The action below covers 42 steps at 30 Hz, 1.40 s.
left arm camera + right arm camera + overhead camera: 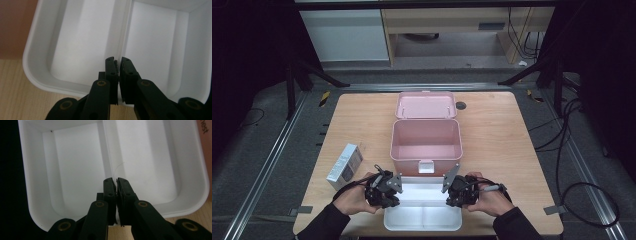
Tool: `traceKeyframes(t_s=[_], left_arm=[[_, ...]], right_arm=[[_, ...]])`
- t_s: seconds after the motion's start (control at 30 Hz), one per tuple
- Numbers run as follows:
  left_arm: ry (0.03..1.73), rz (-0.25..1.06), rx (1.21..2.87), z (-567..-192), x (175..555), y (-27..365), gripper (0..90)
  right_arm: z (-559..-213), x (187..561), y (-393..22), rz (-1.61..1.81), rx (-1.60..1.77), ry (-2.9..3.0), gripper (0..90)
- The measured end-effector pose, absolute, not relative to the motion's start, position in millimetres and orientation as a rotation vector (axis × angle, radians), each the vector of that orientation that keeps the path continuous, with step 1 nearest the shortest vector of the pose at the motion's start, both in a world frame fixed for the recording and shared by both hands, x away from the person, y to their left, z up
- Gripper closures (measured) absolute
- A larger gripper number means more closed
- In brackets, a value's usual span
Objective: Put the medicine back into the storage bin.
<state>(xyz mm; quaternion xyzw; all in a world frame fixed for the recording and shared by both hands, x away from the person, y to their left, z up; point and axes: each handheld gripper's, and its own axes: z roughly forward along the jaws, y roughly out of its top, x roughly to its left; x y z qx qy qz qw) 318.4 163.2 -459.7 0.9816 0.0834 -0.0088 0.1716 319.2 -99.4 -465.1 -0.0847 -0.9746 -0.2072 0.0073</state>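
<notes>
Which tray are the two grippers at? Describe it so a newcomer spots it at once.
On the light wooden table, find the open pink plastic box at the centre; just in front of it, at the near edge, lies the shallow white plastic tray. Unlike the pink box and the grey carton to the left, it is white, lidless and split by a central divider into two empty compartments.

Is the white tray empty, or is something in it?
Empty: both compartments of the white tray show bare white floors in the two gripper views.
</notes>
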Motion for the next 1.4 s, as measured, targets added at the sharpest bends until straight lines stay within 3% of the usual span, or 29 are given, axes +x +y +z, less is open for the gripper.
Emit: traceKeyframes(t_s=[0.27,0.43,0.67,0.87,1.2,1.4], left_arm=[[0.265,-0.012,2.786,-468,321,163,83.3],[0.307,0.038,2.7,-452,321,174,70.3],[0.532,0.201,2.53,-421,327,203,51.6],[0.752,0.331,2.425,-398,337,230,42.5],[1.039,0.481,2.267,-364,361,268,34.6],[1.139,0.522,2.266,-373,366,284,29.1]], right_arm=[[-477,321,-99,-0.654,-0.313,-3.043,83.6],[-459,323,-112,-0.854,-0.406,-3.014,75.1],[-437,333,-146,-1.036,-0.727,-3.013,63.6],[-428,343,-175,-1.121,-0.966,-3.011,51.7],[-424,368,-209,-1.237,-1.404,-2.918,38.6],[-437,376,-221,-1.231,-1.624,-2.885,30.5]])
